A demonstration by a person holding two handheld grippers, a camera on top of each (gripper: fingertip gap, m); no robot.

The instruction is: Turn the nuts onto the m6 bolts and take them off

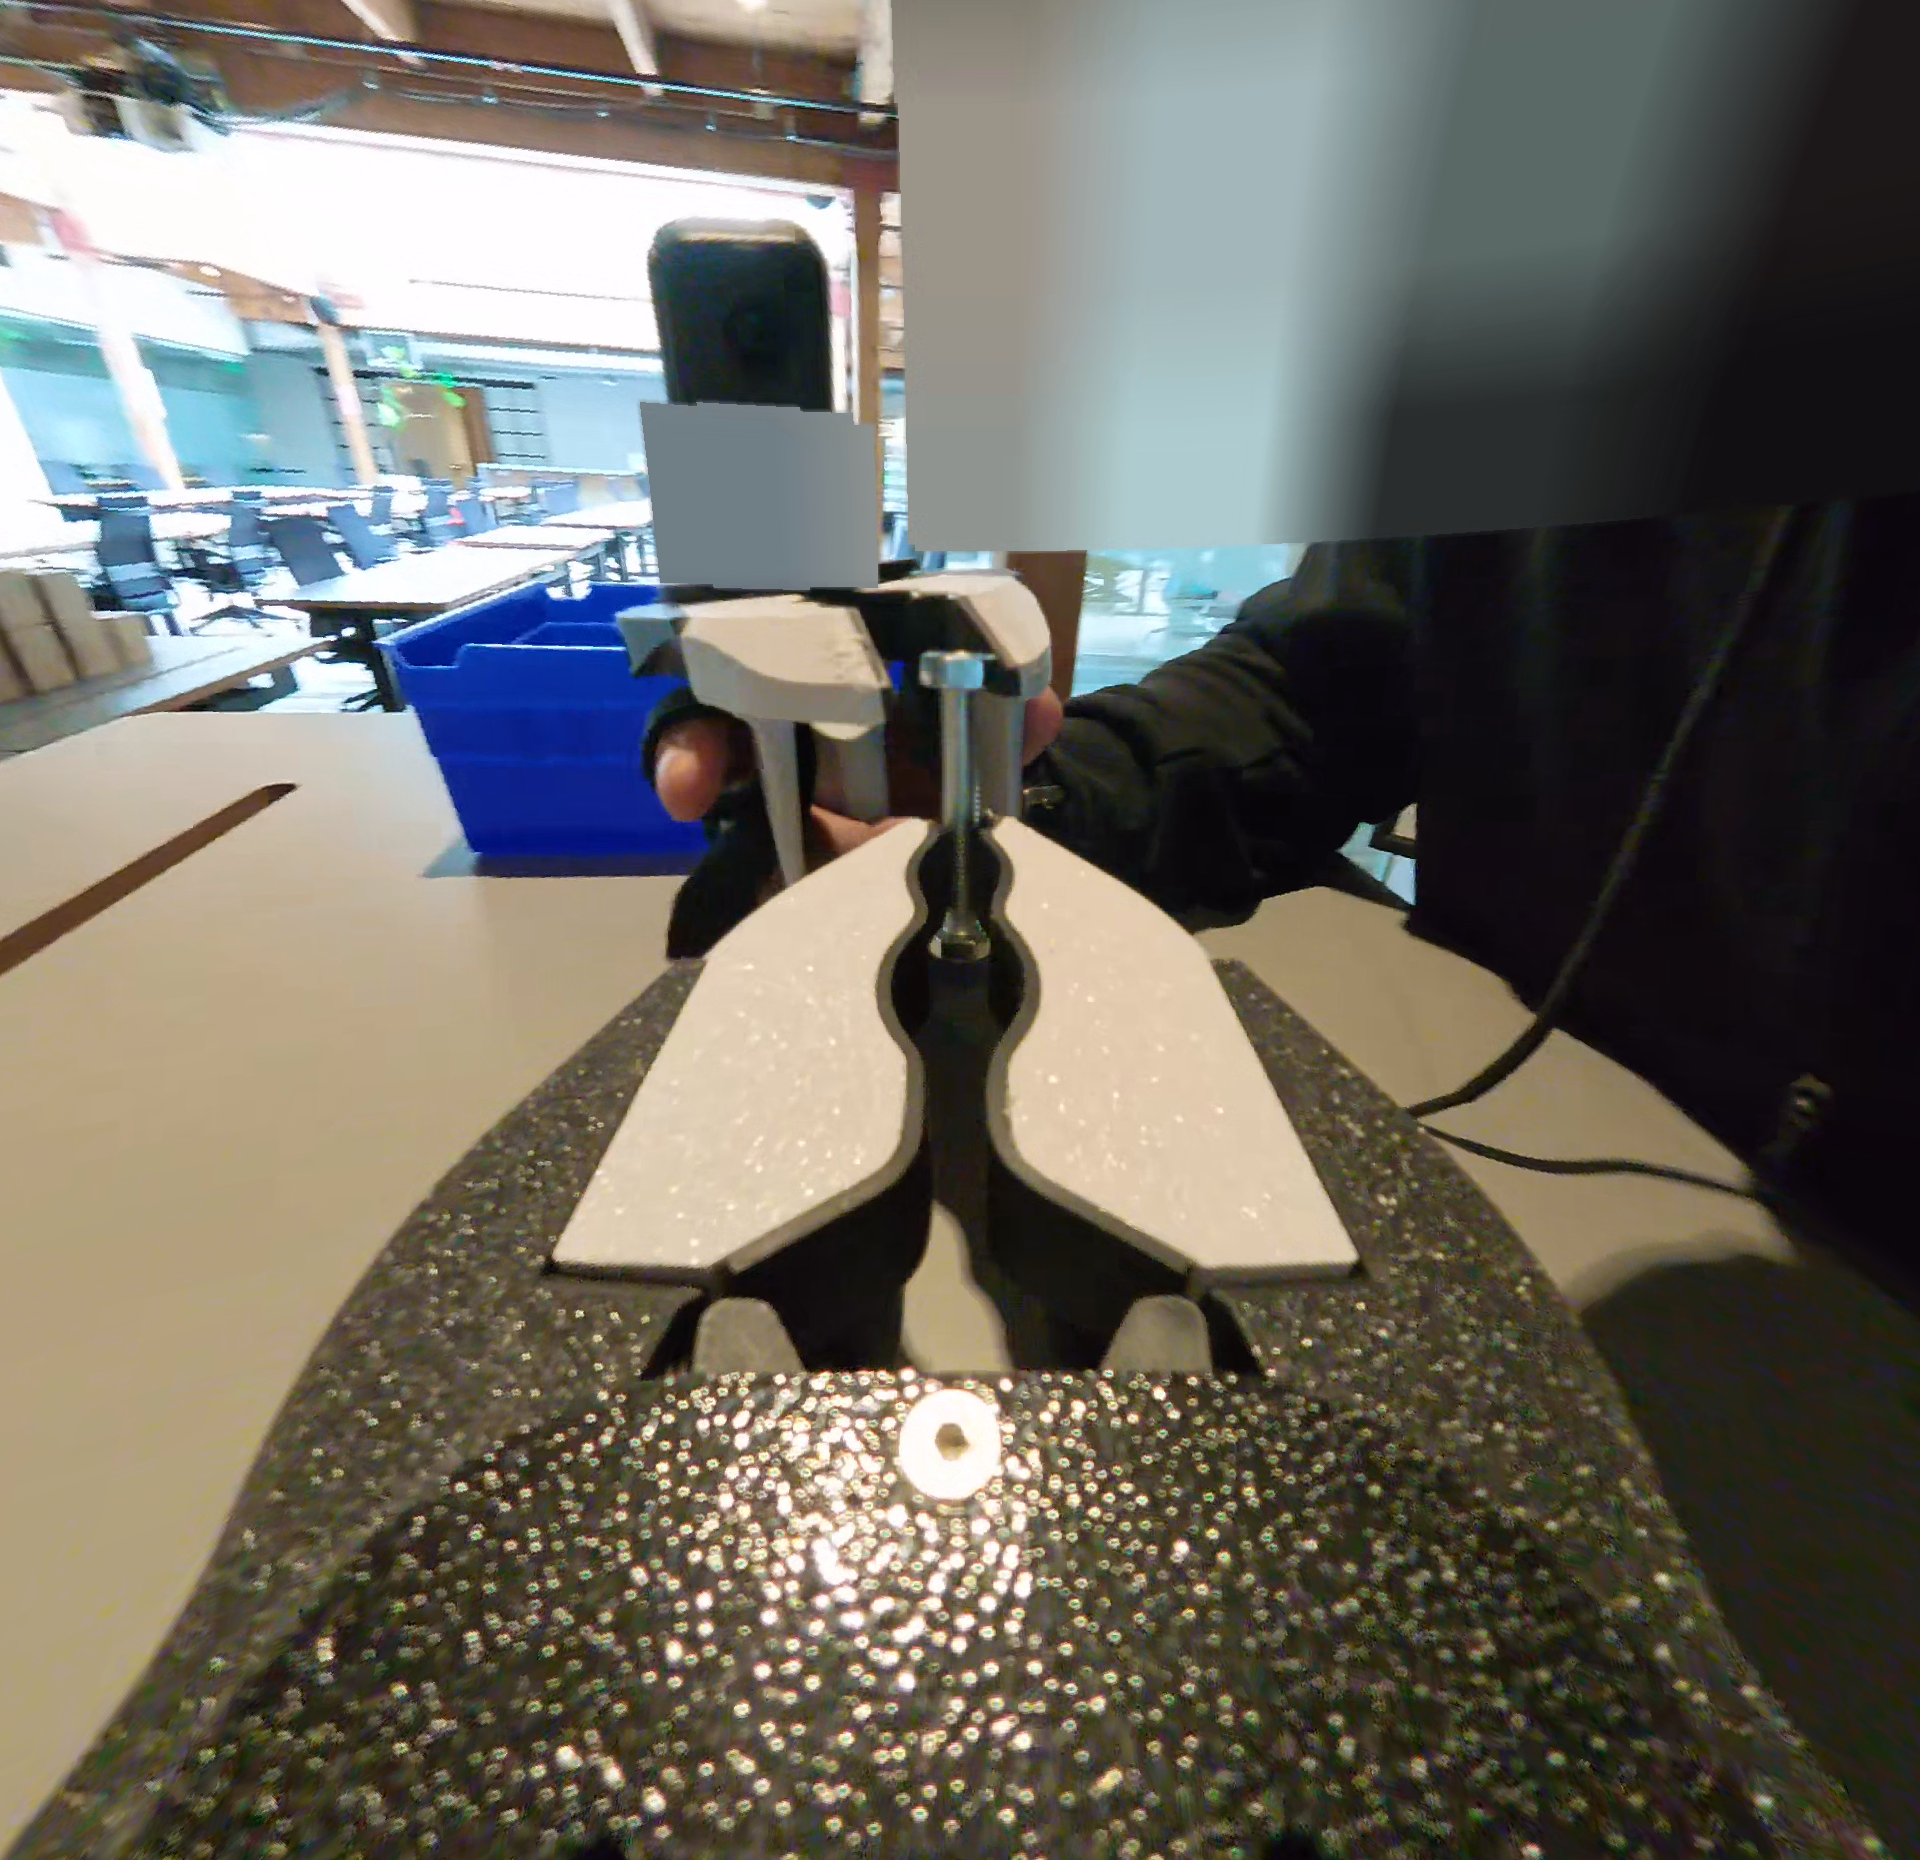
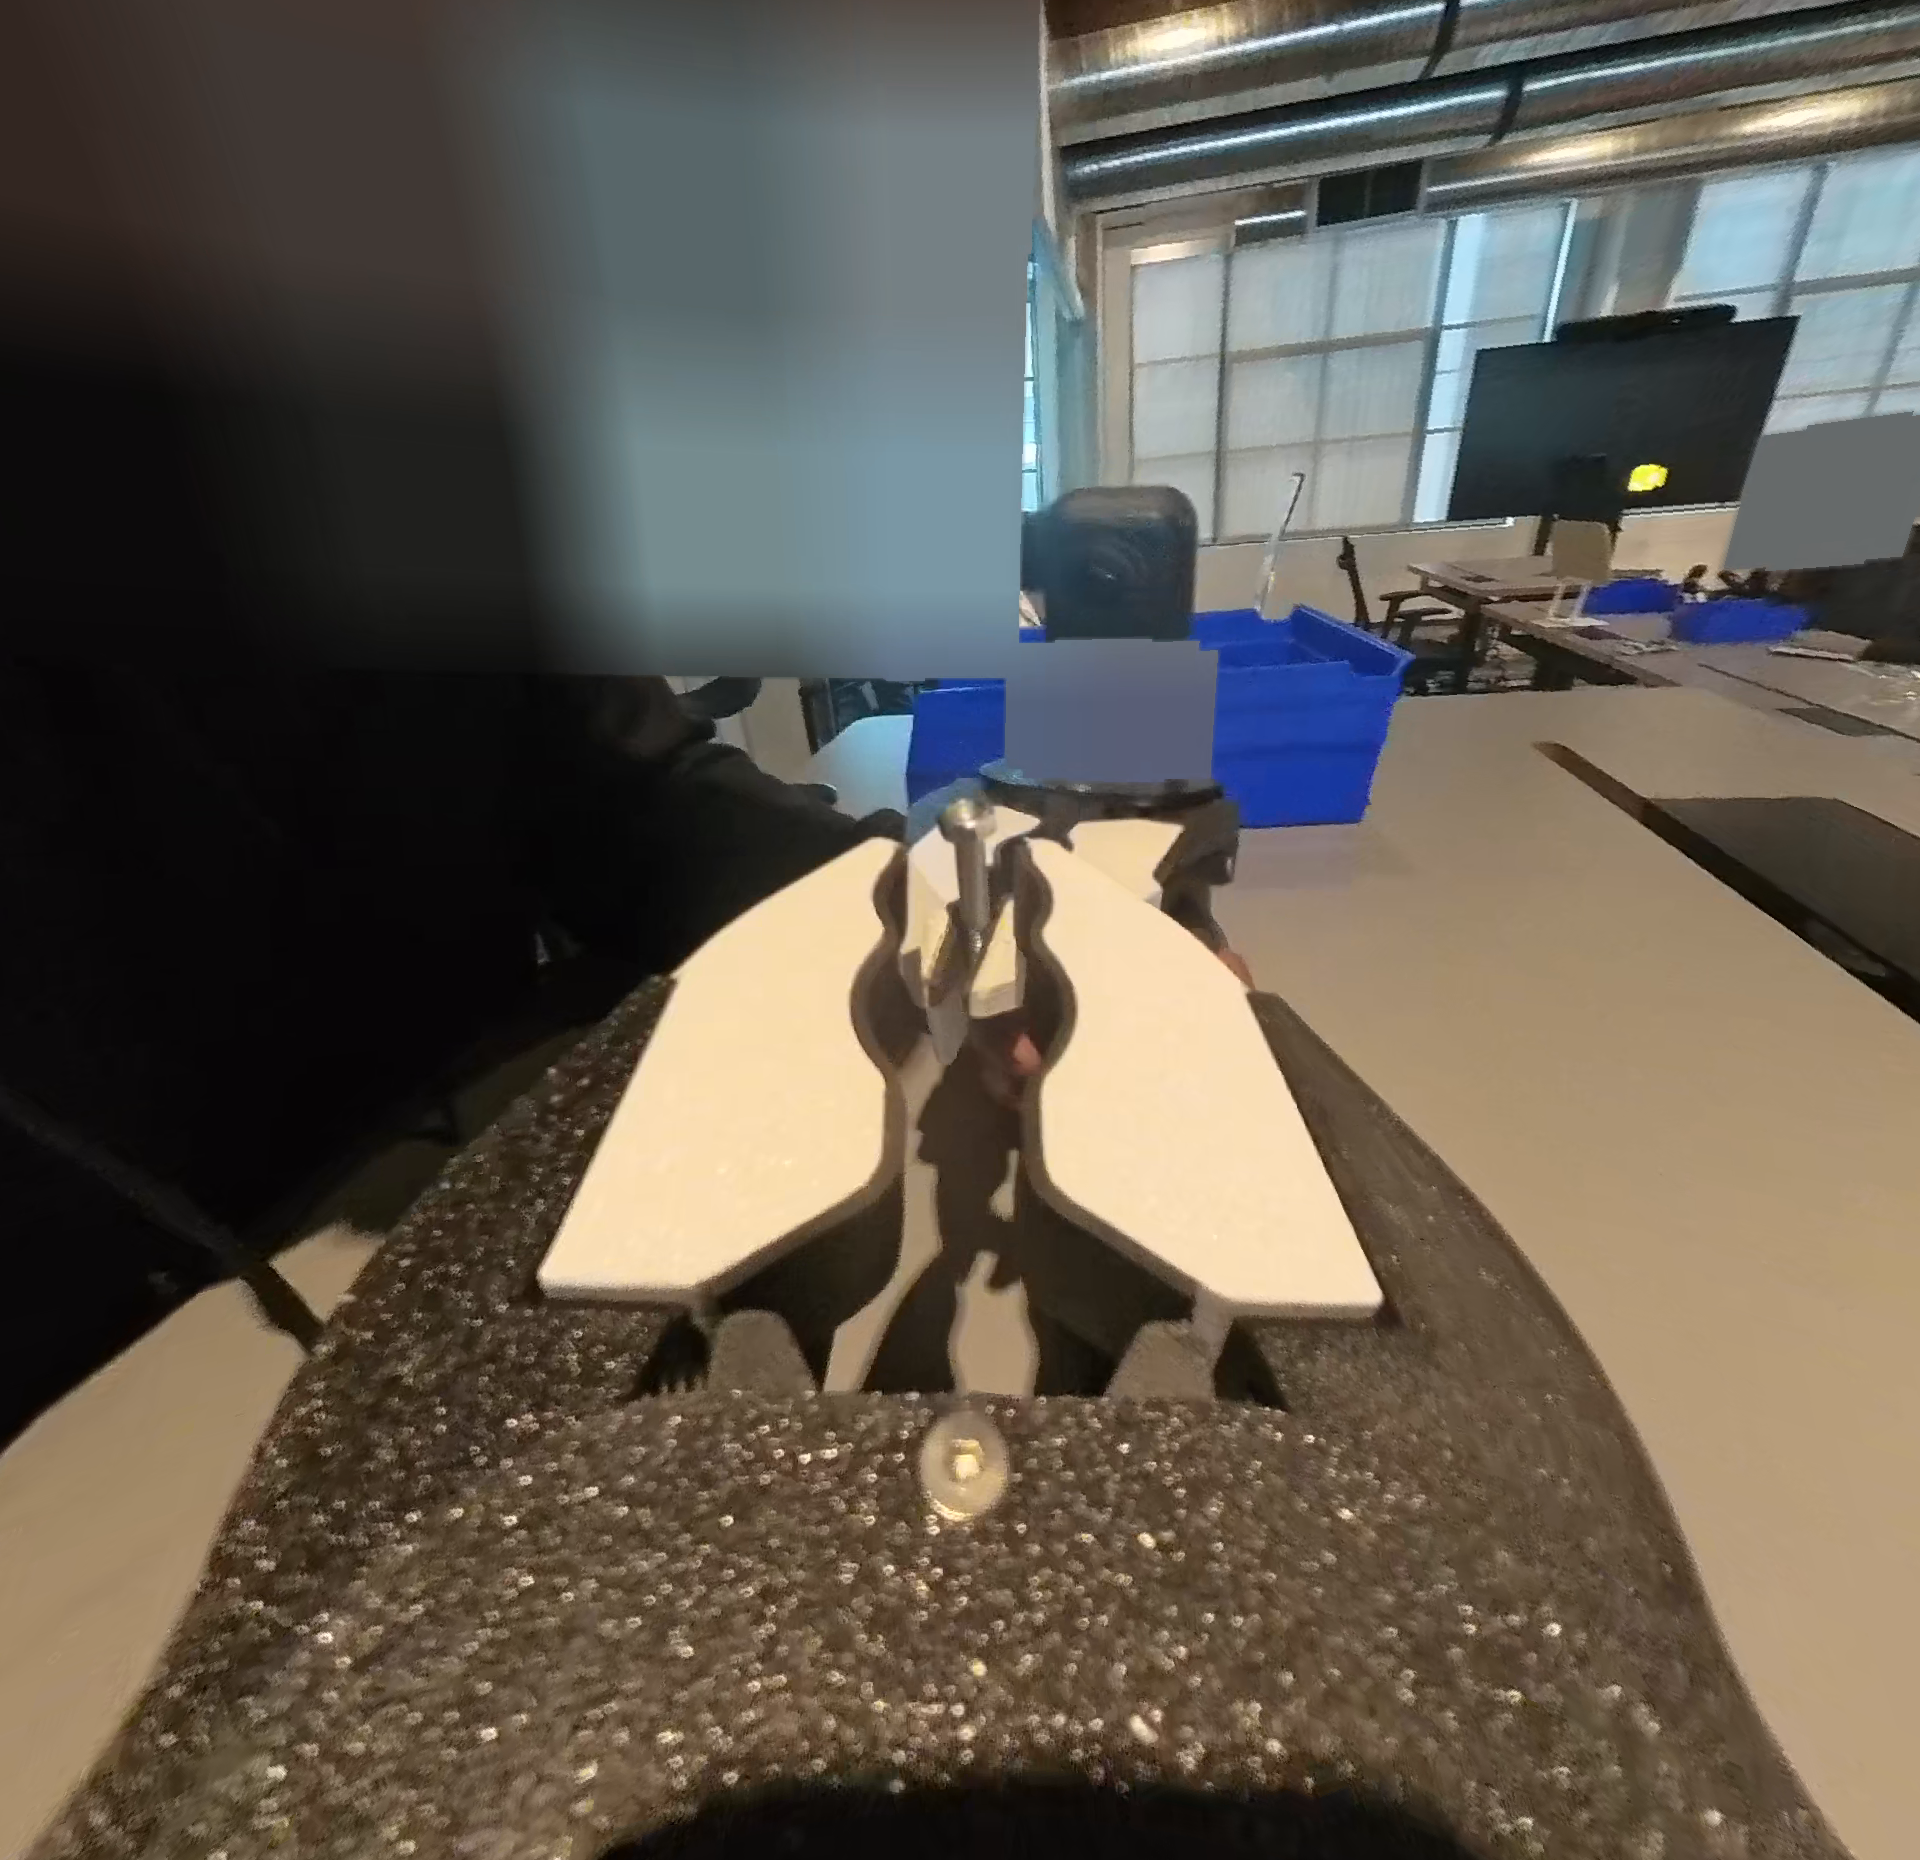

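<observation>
A silver M6 bolt (image 1: pixel 961 771) stands upright in the air between my two grippers, head on top. A nut (image 1: pixel 961 946) sits low on its thread. My left gripper (image 1: pixel 958 839) is shut around the thread, with the nut in the recess between its white fingers. My right gripper (image 1: pixel 935 709) faces it, rolled on its side, and is shut on the bolt at its head. In the right wrist view the bolt (image 2: pixel 975 891) stands at my right gripper's (image 2: pixel 964 854) tips. The left gripper (image 2: pixel 971 974) pinches the nut (image 2: pixel 948 963) below.
A blue bin (image 1: pixel 540 730) stands on the pale table (image 1: pixel 260 979) behind the grippers; it also shows in the right wrist view (image 2: pixel 1299 730). A slot (image 1: pixel 156 865) cuts the tabletop. A black cable (image 1: pixel 1538 1031) trails beside a person's dark sleeve (image 1: pixel 1247 750). A dark mat (image 2: pixel 1818 854) lies far right. Left and right tips are no more than a few centimetres apart.
</observation>
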